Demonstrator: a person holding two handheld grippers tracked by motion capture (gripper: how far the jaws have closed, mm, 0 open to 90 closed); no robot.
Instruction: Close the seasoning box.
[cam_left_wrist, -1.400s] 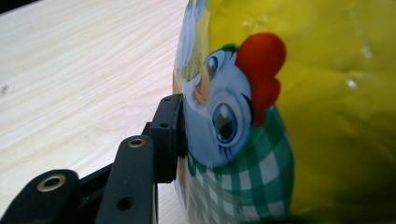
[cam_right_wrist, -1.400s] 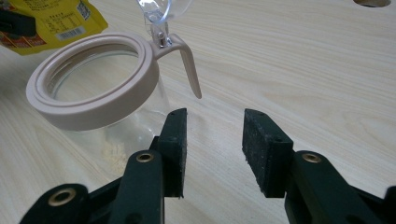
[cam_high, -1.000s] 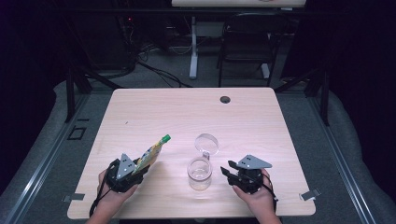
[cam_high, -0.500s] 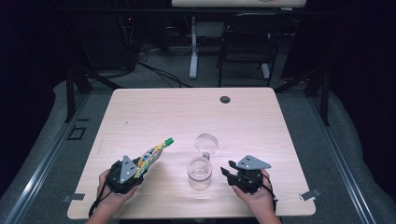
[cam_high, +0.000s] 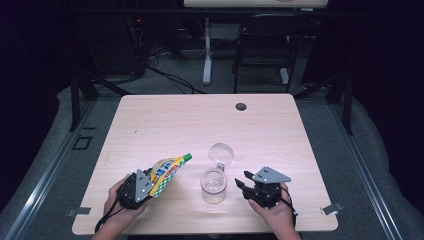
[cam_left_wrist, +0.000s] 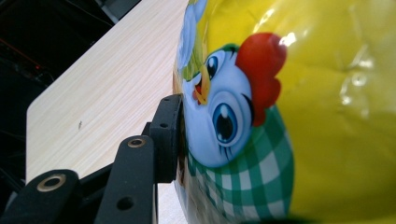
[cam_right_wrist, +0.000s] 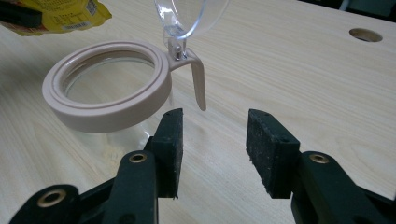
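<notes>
Right now my left tool (cam_high: 145, 184) clamps the soft, slippery pouch (cam_high: 167, 172) mid-body; right tool (cam_right_wrist: 214, 140), jaws just opening, nothing between them, beside the light jar (cam_right_wrist: 105, 84).

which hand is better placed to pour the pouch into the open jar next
Left. The left tongs are clamped on the yellow pouch, its green cap aimed toward the jar. The right tongs have just been opening beside the jar with nothing between the pads, so they could only steady it.

Open jar (cam_high: 214, 186) between both tools, lid (cam_high: 221, 153) raised behind, far tabletop (cam_high: 200, 120) free
</notes>
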